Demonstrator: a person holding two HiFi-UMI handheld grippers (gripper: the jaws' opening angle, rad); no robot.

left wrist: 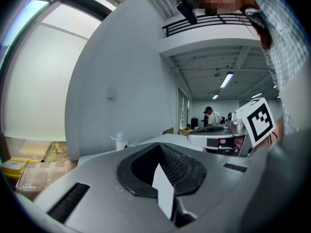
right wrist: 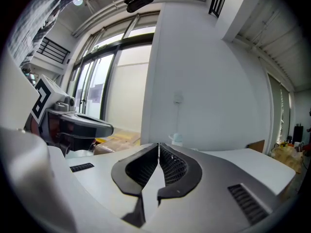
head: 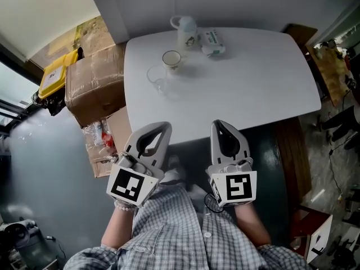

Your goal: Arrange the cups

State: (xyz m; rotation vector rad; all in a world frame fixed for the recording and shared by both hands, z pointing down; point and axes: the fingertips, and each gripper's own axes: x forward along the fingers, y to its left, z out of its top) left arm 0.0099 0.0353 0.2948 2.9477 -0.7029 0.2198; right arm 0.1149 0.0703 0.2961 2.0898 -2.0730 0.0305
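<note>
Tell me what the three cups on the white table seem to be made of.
Clear cup: see-through, with the table showing through it, so glass or clear plastic. Small cup: opaque and pale with a tan inside, probably glazed ceramic. Tall mug: opaque white with a handle and a slight sheen, likely ceramic, though plastic is possible.

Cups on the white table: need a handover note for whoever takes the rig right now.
Left gripper: shut, empty, held short of the table's near edge.
Right gripper: shut, empty, alongside the left one.
Cups: clear glass and small white cup sit close together at the far left of the table. The tall white mug is at the far edge, beside a wipes packet.
Done: nothing evident; no cup is being touched.
Left: all the arranging.
</note>
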